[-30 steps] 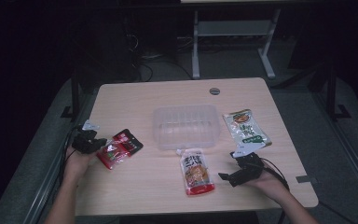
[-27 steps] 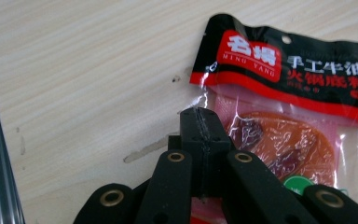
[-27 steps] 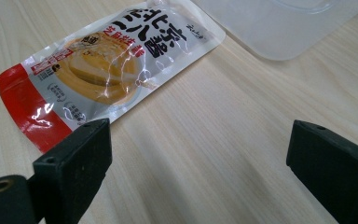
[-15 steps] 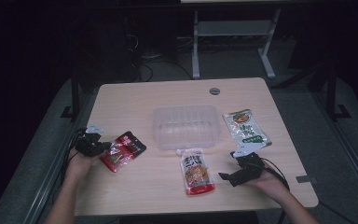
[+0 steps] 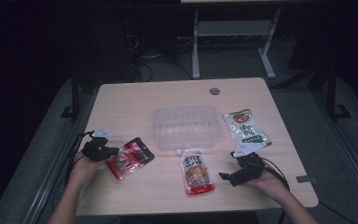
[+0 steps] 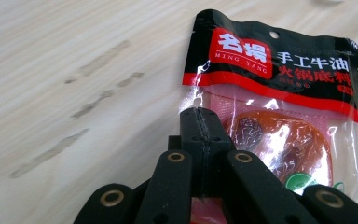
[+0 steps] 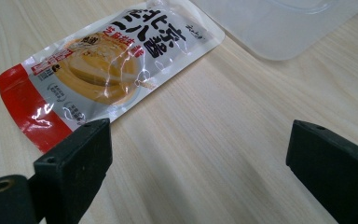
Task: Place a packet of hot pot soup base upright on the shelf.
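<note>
A clear plastic tub (image 5: pixel 185 126) sits empty mid-desk (image 5: pixel 130 98), pale wood in a dark room. Left of the tub, the left hand-held gripper (image 6: pixel 200 122) is clamped on the edge of a red-and-black sachet (image 5: pixel 130 157) labelled "MING YANG". In front of the tub lies an orange sauce pouch (image 7: pixel 107 60); beside it the right hand-held gripper (image 7: pixel 200 158) gapes wide, holding nothing. A green-printed pouch (image 5: pixel 244 127) lies right of the tub

red sauce packet (image 6: pixel 279 116) bottom behind tongs (image 6: pixel 200 126)

red-black sauce pouch (image 6: pixel 279 112) | flat on table | near left edge | pinched at its edge
</note>
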A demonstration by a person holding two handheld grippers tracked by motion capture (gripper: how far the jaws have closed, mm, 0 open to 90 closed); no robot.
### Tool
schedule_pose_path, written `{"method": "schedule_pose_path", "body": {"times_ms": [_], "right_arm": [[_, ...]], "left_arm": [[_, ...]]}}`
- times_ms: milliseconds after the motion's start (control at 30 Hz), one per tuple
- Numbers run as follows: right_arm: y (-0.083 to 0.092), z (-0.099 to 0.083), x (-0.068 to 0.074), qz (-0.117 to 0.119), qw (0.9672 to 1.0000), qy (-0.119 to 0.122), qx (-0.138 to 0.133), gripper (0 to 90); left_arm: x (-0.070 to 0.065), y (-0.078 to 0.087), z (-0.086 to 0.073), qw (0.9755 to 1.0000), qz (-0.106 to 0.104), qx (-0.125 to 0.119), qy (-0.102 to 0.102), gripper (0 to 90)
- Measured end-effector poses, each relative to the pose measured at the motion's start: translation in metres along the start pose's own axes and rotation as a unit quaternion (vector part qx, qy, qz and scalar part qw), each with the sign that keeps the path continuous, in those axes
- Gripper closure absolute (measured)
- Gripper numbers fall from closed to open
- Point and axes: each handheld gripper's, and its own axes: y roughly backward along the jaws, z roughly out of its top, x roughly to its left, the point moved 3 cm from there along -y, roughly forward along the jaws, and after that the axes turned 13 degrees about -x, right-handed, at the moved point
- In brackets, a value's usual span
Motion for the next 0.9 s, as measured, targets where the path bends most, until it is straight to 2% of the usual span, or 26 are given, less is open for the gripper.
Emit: {"method": "schedule_pose_path", "body": {"times_ms": [100, 133, 333, 367, 533, 600, 767, 900], "right_arm": [[0.000, 0.000, 0.001, 0.000, 1.0000, -0.002, 0.002, 6.5], [0.000, 0.000, 0.001, 0.000, 1.0000, -0.002, 0.002, 6.5], [0.000, 0.000, 0.000, 0.000, 1.0000, -0.001, 0.002, 6.5], [0.000, 0.000, 0.001, 0.001, 1.0000, -0.001, 0.003, 6.5], [-0.001, 0.000, 0.000, 0.000, 1.0000, -0.002, 0.003, 6.5], [0.000, 0.000, 0.000, 0.000, 1.0000, -0.002, 0.003, 6.5], [0.000, 0.000, 0.000, 0.000, 1.0000, -0.003, 0.001, 6.5], [0.000, 0.000, 0.000, 0.000, 1.0000, -0.004, 0.000, 6.5]], "left_arm": [[-0.007, -0.002, 0.002, 0.9999, -0.012, 0.002, -0.011, 89.9], [-0.010, -0.003, 0.002, 0.9998, -0.017, 0.000, -0.008, 89.9], [-0.022, -0.008, 0.005, 0.9990, -0.041, 0.003, -0.019, 89.9], [-0.024, -0.009, 0.005, 0.9989, -0.044, 0.000, -0.016, 89.8], [-0.027, -0.009, 0.007, 0.9984, -0.051, 0.005, -0.025, 89.8], [-0.028, -0.009, 0.007, 0.9985, -0.051, 0.000, -0.020, 89.8], [-0.023, 0.004, 0.009, 0.9989, -0.036, -0.002, -0.030, 89.8], [-0.020, 0.021, 0.004, 0.9997, -0.018, -0.011, -0.013, 89.8]]}}
